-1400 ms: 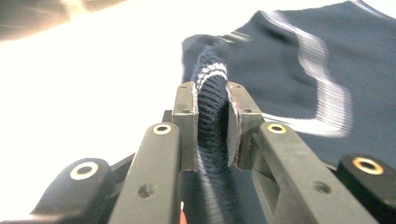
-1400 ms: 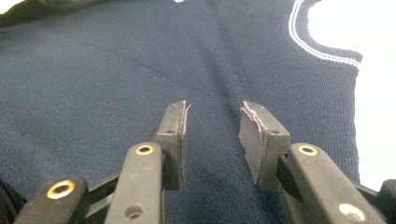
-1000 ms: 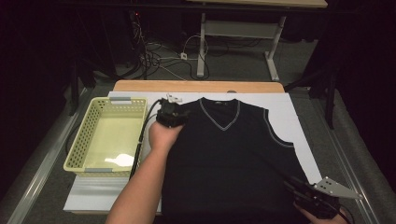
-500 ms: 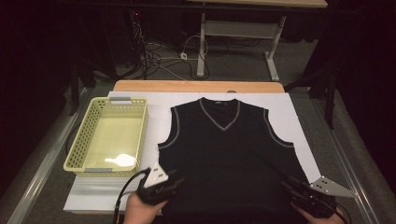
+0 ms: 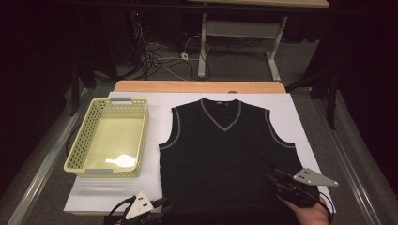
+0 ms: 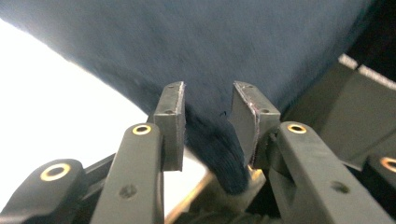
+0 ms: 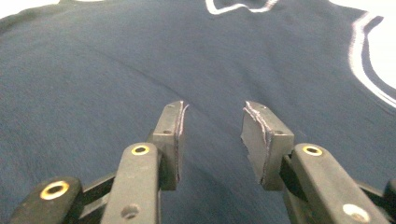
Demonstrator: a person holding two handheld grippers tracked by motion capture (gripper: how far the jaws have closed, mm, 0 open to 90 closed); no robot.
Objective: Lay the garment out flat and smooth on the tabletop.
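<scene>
A dark sleeveless V-neck vest (image 5: 225, 150) with pale trim lies flat on a white sheet (image 5: 155, 117). My left gripper (image 5: 162, 205) is at the vest's near left hem corner. In the left gripper view its jaws (image 6: 208, 116) have just been closing, and a fold of the vest hem (image 6: 224, 163) sits between them with a gap still showing. My right gripper (image 5: 277, 180) hovers over the vest's near right part. In the right gripper view it (image 7: 212, 135) stands open above the flat vest cloth (image 7: 140, 60), with nothing between the pads.
A pale yellow perforated basket (image 5: 80, 150) stands left of the vest on the sheet. A wooden table edge (image 5: 197, 86) runs along the far side. Beyond it are a desk frame (image 5: 204, 47) and floor cables (image 5: 159, 51). Metal rails flank the table.
My left hand has come back from the vest's left shoulder to its near left hem corner and dropped lower. The right gripper has shifted slightly over the near right part of the vest.
</scene>
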